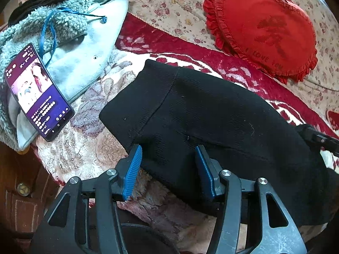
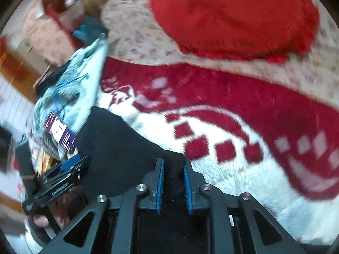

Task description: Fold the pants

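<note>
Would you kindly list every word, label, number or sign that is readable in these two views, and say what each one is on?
"I LOVE YOU": stitched along the lower edge of the red heart pillow, partly legible.
A large dark character on the same pillow: a sign, not readable.
Phone screen text: too small to read.
Embossed lettering on the left gripper in the right wrist view: blurred, unreadable.
Nothing on the black pants.

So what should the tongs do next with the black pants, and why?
Probably close the left tongs on the near edge of the black pants. Their blue pads sit apart with cloth between them, not pinching. The right tongs have cloth between much narrower pads, though the blurred view hides whether they grip. With both holding, the pants could fold over on the blanket.
</note>
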Available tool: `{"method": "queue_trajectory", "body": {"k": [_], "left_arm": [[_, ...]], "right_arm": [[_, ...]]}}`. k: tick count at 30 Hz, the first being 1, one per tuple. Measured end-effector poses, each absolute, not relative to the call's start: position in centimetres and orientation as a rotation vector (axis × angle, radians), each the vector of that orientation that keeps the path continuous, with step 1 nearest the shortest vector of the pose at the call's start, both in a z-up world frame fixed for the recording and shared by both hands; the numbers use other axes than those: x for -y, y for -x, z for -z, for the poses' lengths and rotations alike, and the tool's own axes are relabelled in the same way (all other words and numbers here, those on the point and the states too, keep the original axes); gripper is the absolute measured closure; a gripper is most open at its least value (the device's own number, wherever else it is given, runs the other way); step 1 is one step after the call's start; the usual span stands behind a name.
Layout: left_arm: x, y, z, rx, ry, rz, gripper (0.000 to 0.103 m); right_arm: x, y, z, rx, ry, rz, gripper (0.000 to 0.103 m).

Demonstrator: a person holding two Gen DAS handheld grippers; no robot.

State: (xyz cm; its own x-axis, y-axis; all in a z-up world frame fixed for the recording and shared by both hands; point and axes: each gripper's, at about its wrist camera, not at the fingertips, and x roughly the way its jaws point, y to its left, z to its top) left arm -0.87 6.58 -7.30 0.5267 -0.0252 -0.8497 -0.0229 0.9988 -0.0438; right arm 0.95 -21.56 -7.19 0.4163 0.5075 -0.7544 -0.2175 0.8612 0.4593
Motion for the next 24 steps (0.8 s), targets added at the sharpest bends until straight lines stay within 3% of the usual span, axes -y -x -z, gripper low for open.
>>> {"method": "queue_trajectory", "body": {"k": [4,6,7,10,13,16,18,22,24], "left_arm": [[-6.8,0.7,7.4,-1.014,0.093,-0.005,0.051],[-6.5,0.9,7.6,-1.002,0.069,-0.016,0.051],[-6.3,0.9,7.6,-0.997,0.050,-0.019,0.051],[-6.2,1.0,7.5,-1.003,0.032,-0.011,0.051],[-6.7,0.8,7.1,-1.017,0.055,-0.004,0.051],[-6.7,0.8,6.2,-1.012,0.069,-0.002,0.051],[-6.5,0.7,5.6,-0.998,0.076,0.005,0.051],[-5.7,0.0,4.4,-0.972,0.079,0.017,0.051],[-4.9,-0.7,4.2,-0.974,0.089,0.038,0.051]], "right_arm": [[21.0,-0.3,5.0,-0.997,-0.172,-0.427,0.090],[21.3,-0.3,6.0,-0.999,-0.144,-0.368,0.096],[21.6,-0.6,6.9,-1.010,-0.152,-0.325,0.101],[23.7,-1.1,9.2,-1.056,-0.236,-0.263,0.102],[24.9,0.1,7.4,-0.981,-0.324,-0.300,0.102],[24.7,0.7,5.0,-0.929,-0.357,-0.367,0.093],[23.6,0.5,4.7,-0.980,-0.349,-0.402,0.065],[21.7,0.3,5.9,-1.059,-0.292,-0.410,0.065],[20.9,0.3,6.9,-1.090,-0.264,-0.411,0.075]]}}
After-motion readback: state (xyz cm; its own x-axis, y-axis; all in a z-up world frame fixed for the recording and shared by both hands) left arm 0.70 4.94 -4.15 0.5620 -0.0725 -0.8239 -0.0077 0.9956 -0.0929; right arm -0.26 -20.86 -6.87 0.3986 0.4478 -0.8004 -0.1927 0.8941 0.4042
